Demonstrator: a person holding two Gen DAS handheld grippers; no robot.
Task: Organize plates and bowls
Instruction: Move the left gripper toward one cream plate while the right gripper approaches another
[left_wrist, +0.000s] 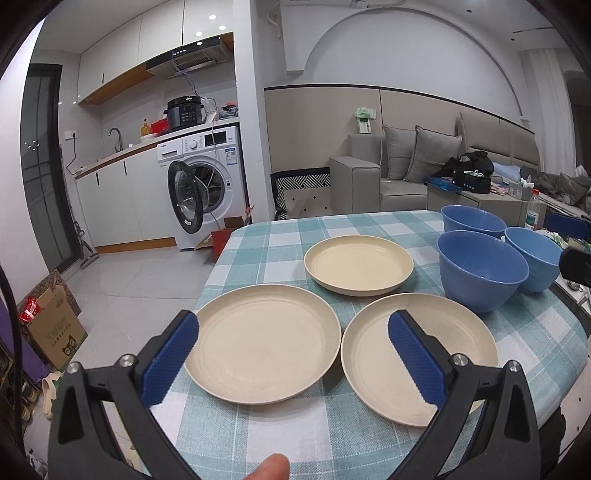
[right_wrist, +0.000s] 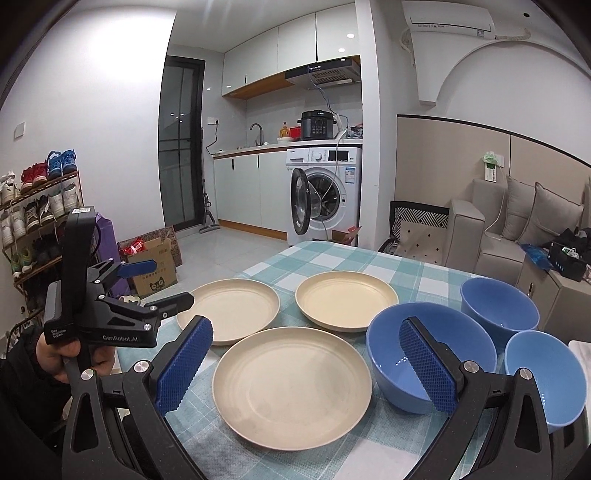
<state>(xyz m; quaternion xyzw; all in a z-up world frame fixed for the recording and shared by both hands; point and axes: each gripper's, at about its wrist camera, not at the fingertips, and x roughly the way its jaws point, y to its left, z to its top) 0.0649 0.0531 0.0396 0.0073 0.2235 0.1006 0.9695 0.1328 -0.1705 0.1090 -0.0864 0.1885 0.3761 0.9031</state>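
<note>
Three cream plates lie apart on the checked tablecloth (left_wrist: 332, 435): a near-left plate (left_wrist: 262, 343), a near-right plate (left_wrist: 454, 354) and a far plate (left_wrist: 358, 267). Three blue bowls stand at the right: a large one (left_wrist: 480, 273), a far one (left_wrist: 472, 219) and a small one (left_wrist: 535, 256). My left gripper (left_wrist: 291, 336) is open and empty, above the near plates. My right gripper (right_wrist: 306, 349) is open and empty, above the front plate (right_wrist: 293, 386) with the large bowl (right_wrist: 424, 362) beside its right finger. The left gripper (right_wrist: 159, 280) also shows in the right wrist view, at the table's left edge.
The table's left edge drops to a tiled floor with cardboard boxes (left_wrist: 55, 328). A washing machine (left_wrist: 207, 184) with an open door stands behind. A sofa (left_wrist: 424, 173) and a water bottle (left_wrist: 532, 210) are beyond the table's far right. A shoe rack (right_wrist: 33, 221) is at the left.
</note>
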